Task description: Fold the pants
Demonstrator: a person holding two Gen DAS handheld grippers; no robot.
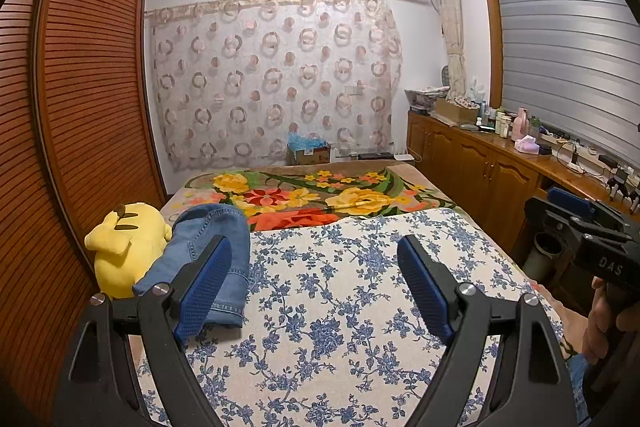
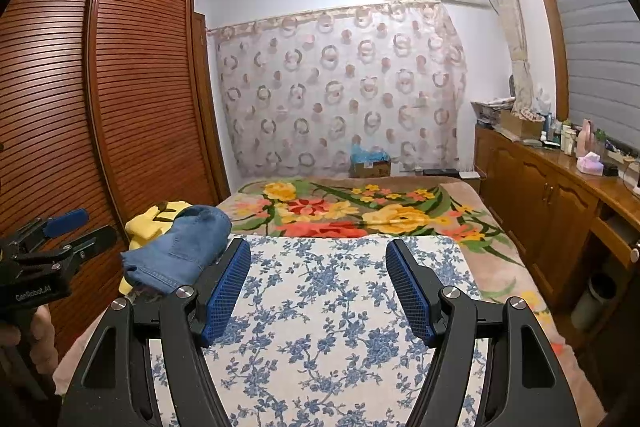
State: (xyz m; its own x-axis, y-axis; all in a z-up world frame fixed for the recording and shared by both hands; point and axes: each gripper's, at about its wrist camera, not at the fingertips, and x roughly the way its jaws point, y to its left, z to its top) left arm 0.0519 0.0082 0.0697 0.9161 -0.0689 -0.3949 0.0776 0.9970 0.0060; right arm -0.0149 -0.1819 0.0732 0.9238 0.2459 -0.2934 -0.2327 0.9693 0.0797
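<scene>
Blue pads (image 1: 204,283) on the left gripper (image 1: 314,247) stand wide apart and hold nothing. So do the ones on the right gripper (image 2: 318,251). Both float over a cloth with blue flowers (image 1: 328,307) on the bed (image 2: 500,267). Blue jeans (image 1: 208,251) sit folded at its left edge, touching a yellow plush toy (image 1: 120,251).
</scene>
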